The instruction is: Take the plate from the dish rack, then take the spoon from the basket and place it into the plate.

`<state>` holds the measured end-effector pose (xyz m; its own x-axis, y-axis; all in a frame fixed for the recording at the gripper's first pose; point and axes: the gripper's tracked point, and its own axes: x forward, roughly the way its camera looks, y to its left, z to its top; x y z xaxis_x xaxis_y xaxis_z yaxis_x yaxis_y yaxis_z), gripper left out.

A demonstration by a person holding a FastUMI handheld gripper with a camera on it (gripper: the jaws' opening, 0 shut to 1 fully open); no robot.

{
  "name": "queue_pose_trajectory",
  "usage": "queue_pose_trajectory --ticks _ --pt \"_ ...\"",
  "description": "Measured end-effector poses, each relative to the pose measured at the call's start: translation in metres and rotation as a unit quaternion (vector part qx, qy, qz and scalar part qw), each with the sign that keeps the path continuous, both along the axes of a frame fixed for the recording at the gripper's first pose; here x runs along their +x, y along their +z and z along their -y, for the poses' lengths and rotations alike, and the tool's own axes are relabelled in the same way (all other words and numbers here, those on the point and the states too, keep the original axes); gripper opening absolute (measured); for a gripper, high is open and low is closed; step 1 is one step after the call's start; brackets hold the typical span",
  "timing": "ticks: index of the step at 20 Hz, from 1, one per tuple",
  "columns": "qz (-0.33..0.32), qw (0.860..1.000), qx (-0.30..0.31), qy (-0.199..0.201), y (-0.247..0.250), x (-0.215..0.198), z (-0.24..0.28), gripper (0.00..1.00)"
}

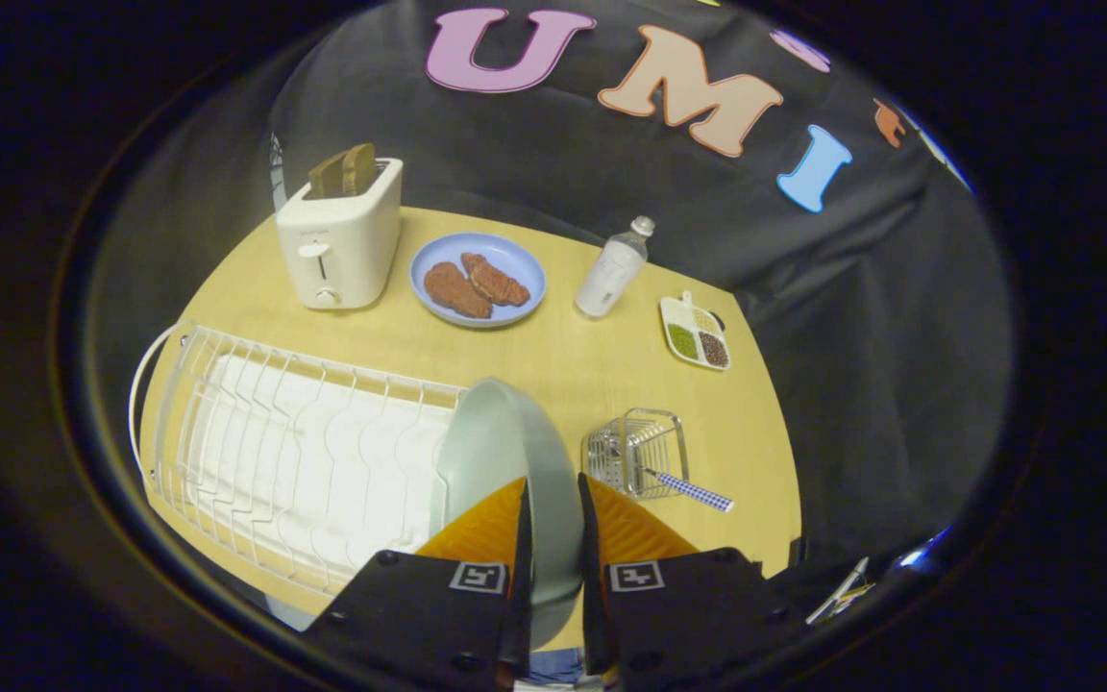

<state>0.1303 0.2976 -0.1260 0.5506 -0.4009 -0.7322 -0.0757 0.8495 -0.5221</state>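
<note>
A pale green plate [496, 452] stands on edge at the right end of the white wire dish rack [294, 461]. My gripper [552, 500] has one finger on each side of the plate's rim and is shut on it. Just right of the fingers a small wire basket [632, 450] stands on the wooden table [553, 365], with a spoon in it whose blue checked handle [693, 491] sticks out to the right.
Beyond the rack stand a white toaster [342, 240] with bread in it, a blue plate [479, 279] with two brown pieces of food, a small water bottle [613, 269] and a divided dish [696, 333] of grains.
</note>
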Motion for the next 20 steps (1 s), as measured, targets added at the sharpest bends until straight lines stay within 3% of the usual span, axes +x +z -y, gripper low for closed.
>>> queue_pose_trajectory --ticks 9,16,20 --pt "0.051 0.997 -0.052 0.027 0.034 0.017 -0.015 0.24" --pt "0.073 0.996 0.053 0.028 0.061 0.022 -0.022 0.24" --pt "0.079 0.986 0.142 0.035 0.082 0.02 -0.018 0.24"
